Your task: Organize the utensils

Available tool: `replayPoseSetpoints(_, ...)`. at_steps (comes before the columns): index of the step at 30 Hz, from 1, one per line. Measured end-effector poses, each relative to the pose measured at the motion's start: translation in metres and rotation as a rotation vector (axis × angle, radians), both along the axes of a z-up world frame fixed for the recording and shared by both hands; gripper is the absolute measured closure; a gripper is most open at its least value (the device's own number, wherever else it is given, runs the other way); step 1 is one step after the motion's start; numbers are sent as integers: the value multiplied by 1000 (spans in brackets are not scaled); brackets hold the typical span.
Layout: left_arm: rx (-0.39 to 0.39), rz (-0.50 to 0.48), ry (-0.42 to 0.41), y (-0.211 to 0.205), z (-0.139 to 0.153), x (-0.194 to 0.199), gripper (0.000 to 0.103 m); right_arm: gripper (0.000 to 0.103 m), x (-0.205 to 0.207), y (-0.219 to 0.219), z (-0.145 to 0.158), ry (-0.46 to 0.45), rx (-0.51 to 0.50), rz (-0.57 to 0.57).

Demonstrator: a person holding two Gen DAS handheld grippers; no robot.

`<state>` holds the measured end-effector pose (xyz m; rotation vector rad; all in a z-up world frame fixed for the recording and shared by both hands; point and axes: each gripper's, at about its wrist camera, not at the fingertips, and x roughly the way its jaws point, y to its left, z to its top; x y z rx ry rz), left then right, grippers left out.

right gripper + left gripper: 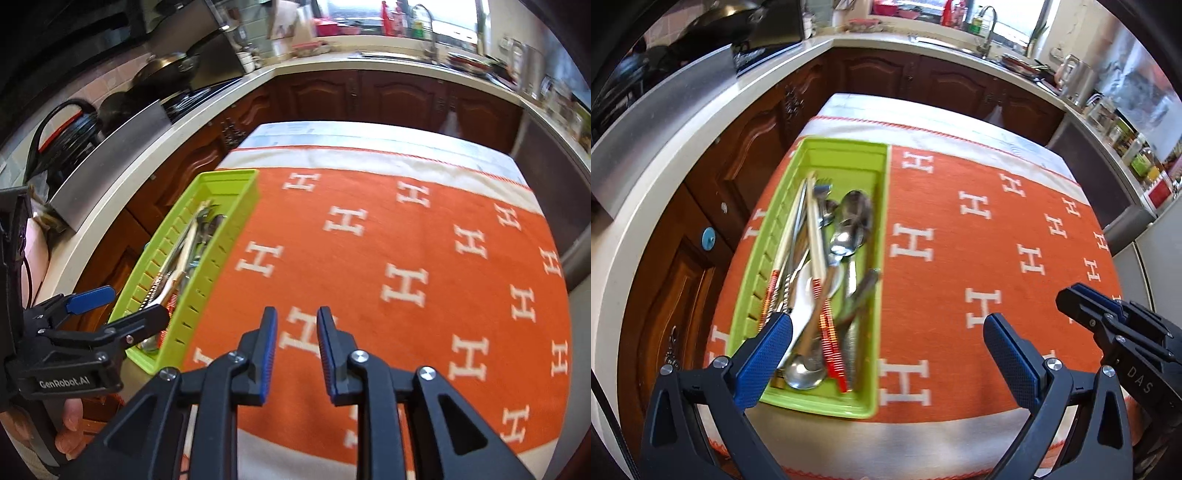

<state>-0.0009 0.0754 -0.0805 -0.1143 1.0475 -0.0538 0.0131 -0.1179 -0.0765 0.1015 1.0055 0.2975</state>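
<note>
A green utensil tray [846,155] sits at the left of the orange cloth [979,236]. It holds metal spoons [849,225], forks [822,192], chopsticks [814,229] and a white spoon [803,306], piled lengthwise. My left gripper [886,354] is open wide and empty, above the tray's near end. The tray also shows in the right wrist view [221,206], with the left gripper [114,306] over its near end. My right gripper [296,350] hovers empty over the cloth, right of the tray, with a narrow gap between its jaws. It shows at the right edge of the left wrist view [1108,314].
The cloth with white H letters covers a table [332,136]. Dark wood cabinets [923,81] and a pale counter [701,122] wrap around the left and far sides. A stove with pans [162,70] stands far left, a sink [424,48] at the back.
</note>
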Motion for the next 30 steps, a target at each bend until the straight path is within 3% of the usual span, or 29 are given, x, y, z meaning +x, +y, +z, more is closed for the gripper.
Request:
replayPoseSetpoints(13, 91, -77, -115, -74, 58, 0, 1, 79, -25, -52, 43, -129, -65, -111)
replayPoseSetpoints(21, 88, -59, -174, -86, 86, 0, 1, 79, -25, -71, 66, -132, 32, -124)
replayPoseSetpoints(25, 101, -37, -193, -87, 92, -4, 1, 78, -31, -72, 77, -161, 30, -137)
replayPoseSetpoints(30, 122, -36, -214, -92, 97, -13, 1, 62, -38, -68, 82, -182, 16, -136)
